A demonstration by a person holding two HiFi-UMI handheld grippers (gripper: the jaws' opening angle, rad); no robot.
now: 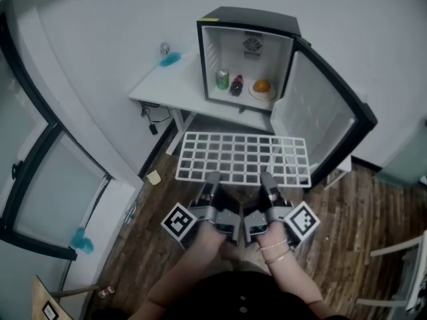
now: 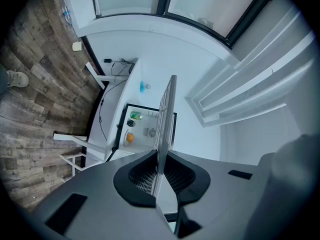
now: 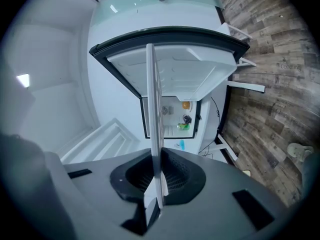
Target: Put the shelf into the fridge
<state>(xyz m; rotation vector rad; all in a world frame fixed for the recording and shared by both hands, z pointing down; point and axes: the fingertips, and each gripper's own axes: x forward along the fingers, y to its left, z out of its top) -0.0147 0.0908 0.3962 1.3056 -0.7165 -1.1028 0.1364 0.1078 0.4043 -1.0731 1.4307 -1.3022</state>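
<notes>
Fingers of the left gripper (image 1: pixel 212 180) and right gripper (image 1: pixel 267 180) pinch the near edge of the shelf (image 1: pixel 243 159), which sits flat in mid-air before the open fridge (image 1: pixel 248 17). Gripped only there, it might droop or snag the door (image 1: pixel 320 115) lol.

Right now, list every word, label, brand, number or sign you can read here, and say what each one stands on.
No text is readable in any view.
Green can in the open black mini fridge: label too small.
Small yellow sticker on the fridge's top edge: too small.
Black-and-white square markers on left gripper and right gripper: patterns, no letters.
White wire shelf, clamped by both: no print.
</notes>
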